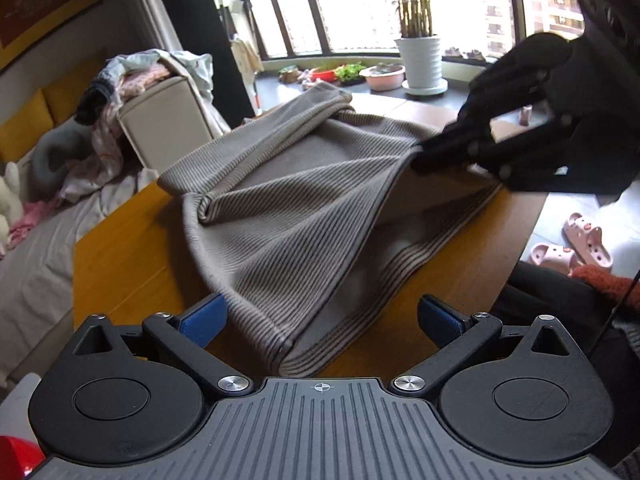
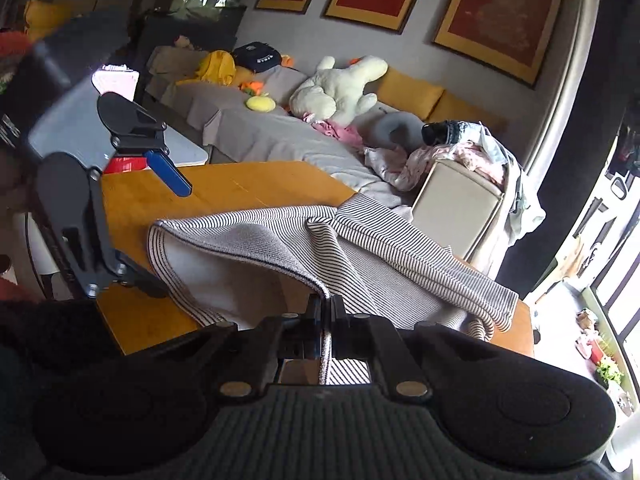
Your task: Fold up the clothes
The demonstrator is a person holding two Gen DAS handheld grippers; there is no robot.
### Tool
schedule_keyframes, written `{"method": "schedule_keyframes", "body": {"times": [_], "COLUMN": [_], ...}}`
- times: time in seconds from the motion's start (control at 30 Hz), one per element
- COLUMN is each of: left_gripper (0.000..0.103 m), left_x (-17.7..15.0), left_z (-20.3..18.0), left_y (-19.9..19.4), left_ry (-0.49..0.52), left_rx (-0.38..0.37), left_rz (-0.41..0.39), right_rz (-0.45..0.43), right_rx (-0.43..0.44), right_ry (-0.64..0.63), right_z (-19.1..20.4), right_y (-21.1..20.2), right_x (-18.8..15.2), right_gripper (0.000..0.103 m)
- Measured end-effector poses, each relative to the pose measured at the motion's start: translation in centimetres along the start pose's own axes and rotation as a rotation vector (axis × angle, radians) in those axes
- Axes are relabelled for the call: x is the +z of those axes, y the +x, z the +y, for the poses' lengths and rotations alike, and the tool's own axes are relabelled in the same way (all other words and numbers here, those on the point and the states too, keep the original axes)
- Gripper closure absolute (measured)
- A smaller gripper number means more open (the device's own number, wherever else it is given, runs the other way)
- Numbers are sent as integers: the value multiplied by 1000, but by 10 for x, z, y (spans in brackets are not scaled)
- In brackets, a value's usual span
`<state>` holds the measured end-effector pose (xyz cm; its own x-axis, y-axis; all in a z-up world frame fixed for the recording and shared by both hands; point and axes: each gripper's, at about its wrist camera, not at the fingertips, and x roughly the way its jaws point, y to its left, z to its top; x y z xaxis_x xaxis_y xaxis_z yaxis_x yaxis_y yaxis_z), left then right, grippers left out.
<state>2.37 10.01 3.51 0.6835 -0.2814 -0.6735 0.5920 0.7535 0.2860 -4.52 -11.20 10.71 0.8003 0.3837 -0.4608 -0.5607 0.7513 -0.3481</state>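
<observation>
Wide apart stand the blue pads of the left tongs (image 1: 318, 322), empty, the near hem of the striped garment (image 1: 288, 216) lying between them untouched on the wooden counter (image 1: 132, 264); to the right, the right tongs (image 2: 328, 300) are clamped on a raised edge of that cloth; its far sleeve end trails toward the counter's edge, partly hidden by folds.

The striped garment (image 1: 280, 216) lies on the table (image 1: 132, 264), the sofa (image 2: 280, 136) beyond it.
</observation>
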Motion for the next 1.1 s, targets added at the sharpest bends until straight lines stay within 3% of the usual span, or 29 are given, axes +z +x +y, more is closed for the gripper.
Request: {"method": "schedule_keyframes", "body": {"times": [0.07,0.13,0.2,0.23,0.37,0.47,0.57,0.67,0.73,0.83,0.97,1.1], "left_gripper": [0,0,0,0,0,0,0,0,0,0,0,0], "left_x": [2,6,12,14,19,19,17,12,8,2,0,6], "left_z": [7,21,39,48,73,80,74,56,47,44,67,93], "left_y": [16,30,32,30,14,8,13,25,33,38,23,5], "left_ry": [-31,-98,-199,-251,-398,-451,-445,-378,-346,-337,-440,-581], "left_rx": [68,134,177,189,209,214,181,144,143,162,217,237], "left_rz": [37,61,47,31,-32,-53,-42,-2,24,43,-9,-83], "right_rz": [-9,-5,16,28,73,85,100,101,68,-33,106,128], "right_rx": [-8,-21,-57,-76,-161,-257,-349,-417,-408,-281,-417,-508], "right_ry": [21,45,65,77,186,282,347,384,453,607,401,395], "right_z": [-2,1,5,8,8,-1,-13,-21,-29,-42,-31,-34], "right_y": [-4,-8,-13,-15,-22,-21,-12,-5,-8,-23,0,9], "right_x": [-5,-13,-29,-38,-71,-84,-91,-95,-96,-98,-96,-100], "right_gripper": [98,81,33,30,30,30,28,27,27,27,25,25]}}
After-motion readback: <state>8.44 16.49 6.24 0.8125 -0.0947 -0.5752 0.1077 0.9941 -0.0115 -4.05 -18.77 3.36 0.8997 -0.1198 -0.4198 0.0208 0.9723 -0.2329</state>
